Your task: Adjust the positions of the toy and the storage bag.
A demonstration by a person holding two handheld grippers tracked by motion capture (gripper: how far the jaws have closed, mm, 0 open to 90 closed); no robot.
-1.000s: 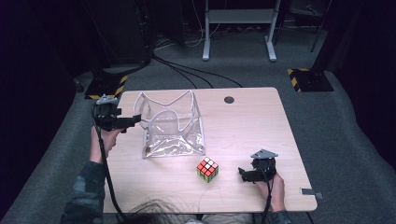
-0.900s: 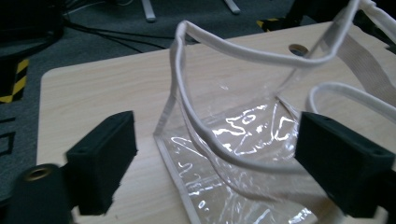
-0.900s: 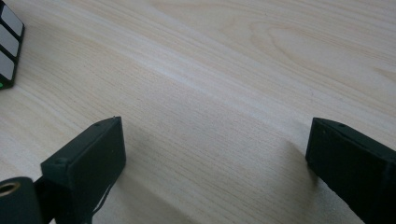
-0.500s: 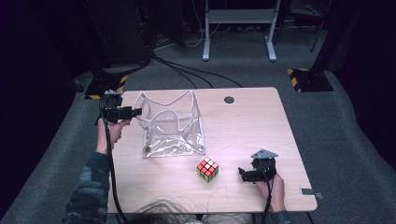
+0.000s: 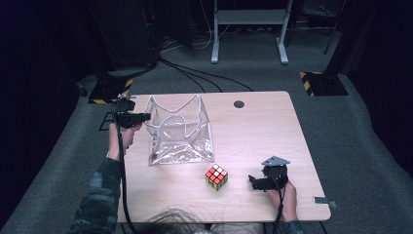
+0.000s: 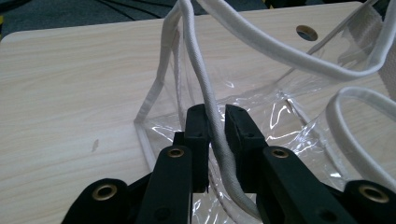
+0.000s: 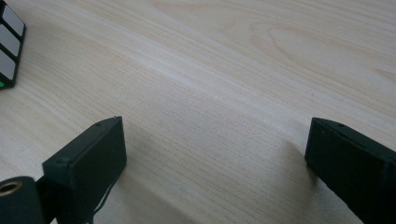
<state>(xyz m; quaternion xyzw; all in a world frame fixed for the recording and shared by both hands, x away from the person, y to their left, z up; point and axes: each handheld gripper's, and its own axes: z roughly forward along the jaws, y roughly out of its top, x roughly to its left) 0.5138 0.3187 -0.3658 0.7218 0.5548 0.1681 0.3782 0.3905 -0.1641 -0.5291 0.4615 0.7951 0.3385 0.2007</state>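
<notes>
Bare table (image 5: 253, 131) right of clear bag (image 5: 180, 141); cube (image 5: 216, 176) blocks the front

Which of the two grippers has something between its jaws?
The left gripper: its jaws have just been closing on the white handle of the clear bag. The right gripper stands wide open over bare table.

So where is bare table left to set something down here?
The widest free patch is the far right of the table, between the clear bag, the cable hole and the right edge. It is crowded at the left edge, where the left gripper pinches the bag's handle, and between puzzle cube and right gripper.
</notes>
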